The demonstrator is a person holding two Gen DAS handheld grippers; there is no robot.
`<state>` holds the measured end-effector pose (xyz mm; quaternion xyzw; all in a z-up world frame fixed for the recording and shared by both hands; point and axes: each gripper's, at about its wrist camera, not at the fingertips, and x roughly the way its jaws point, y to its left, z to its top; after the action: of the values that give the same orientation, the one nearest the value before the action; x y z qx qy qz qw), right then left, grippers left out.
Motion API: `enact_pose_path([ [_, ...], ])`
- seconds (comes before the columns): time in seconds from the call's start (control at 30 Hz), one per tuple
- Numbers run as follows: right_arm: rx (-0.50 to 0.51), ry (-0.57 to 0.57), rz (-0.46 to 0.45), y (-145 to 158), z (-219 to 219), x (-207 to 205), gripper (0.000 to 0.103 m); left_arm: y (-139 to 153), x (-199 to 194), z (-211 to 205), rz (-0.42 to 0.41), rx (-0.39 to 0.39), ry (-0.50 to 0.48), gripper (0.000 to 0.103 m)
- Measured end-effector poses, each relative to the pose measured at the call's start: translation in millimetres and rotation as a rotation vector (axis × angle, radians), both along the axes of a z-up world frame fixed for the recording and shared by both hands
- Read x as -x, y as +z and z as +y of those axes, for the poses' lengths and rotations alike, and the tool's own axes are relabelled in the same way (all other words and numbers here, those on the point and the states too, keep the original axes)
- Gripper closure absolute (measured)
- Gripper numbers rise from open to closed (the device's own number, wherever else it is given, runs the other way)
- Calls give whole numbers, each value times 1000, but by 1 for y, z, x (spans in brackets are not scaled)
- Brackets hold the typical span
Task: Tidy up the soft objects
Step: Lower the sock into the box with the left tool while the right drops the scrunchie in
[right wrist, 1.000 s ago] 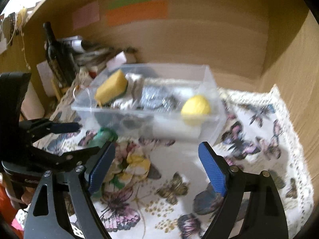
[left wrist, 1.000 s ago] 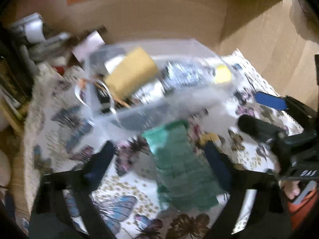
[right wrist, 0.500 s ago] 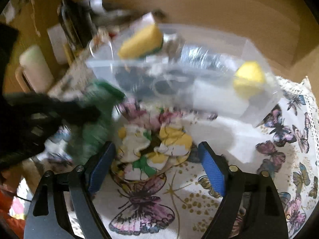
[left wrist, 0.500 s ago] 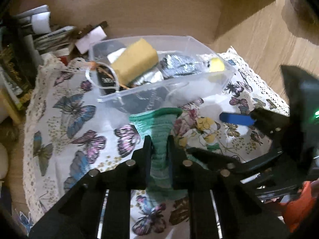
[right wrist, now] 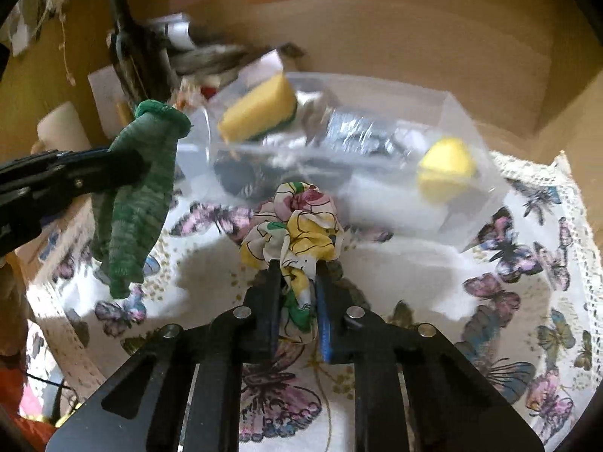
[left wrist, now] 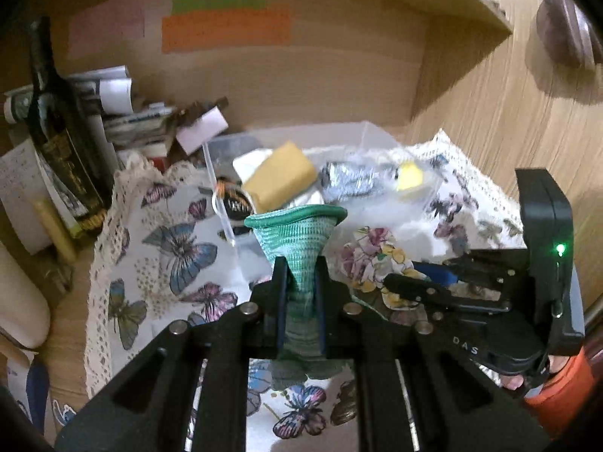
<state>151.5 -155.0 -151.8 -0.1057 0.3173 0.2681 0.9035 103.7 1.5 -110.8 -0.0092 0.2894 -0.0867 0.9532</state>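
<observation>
Left tongs (left wrist: pixel 299 282): clamped on sock (left wrist: pixel 301 241), lower centre. Right tongs (right wrist: pixel 296 293): clamped on scrunchie (right wrist: pixel 297 226), mid-frame, before bin (right wrist: pixel 452 120). Risk: dangling sock may catch the bin's rim or slip free.

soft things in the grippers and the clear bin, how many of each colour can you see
Green: 1, the green sock clamped in the left gripper.
Floral: 1, the floral scrunchie clamped in the right gripper.
Yellow: 2, the big yellow sponge and small yellow sponge in the clear bin.
Total: 4
</observation>
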Motion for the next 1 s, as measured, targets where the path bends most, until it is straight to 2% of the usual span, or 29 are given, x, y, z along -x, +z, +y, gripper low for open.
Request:
enact_pose_path([
  [0.37, -112, -59, -217, 75, -31, 17, 88, 57, -3, 3, -155, 60, 44, 91],
  [0.47, -132, -78, -257, 90, -34, 11, 88, 68, -15, 2, -168, 74, 34, 91],
  [0.57, -147, -96, -273, 98, -35, 0, 88, 72, -38, -3, -139, 85, 17, 91],
  [0.67, -147, -115, -269, 101, -32, -16, 88, 73, -65, -9, -102, 96, 7, 91],
  [0.83, -121, -139, -202, 88, -26, -49, 88, 66, -110, -29, -29, 105, -26, 91],
  [1.0, -95, -151, -103, 62, -23, -79, 88, 40, -149, -54, 24, -11, 23, 91],
])
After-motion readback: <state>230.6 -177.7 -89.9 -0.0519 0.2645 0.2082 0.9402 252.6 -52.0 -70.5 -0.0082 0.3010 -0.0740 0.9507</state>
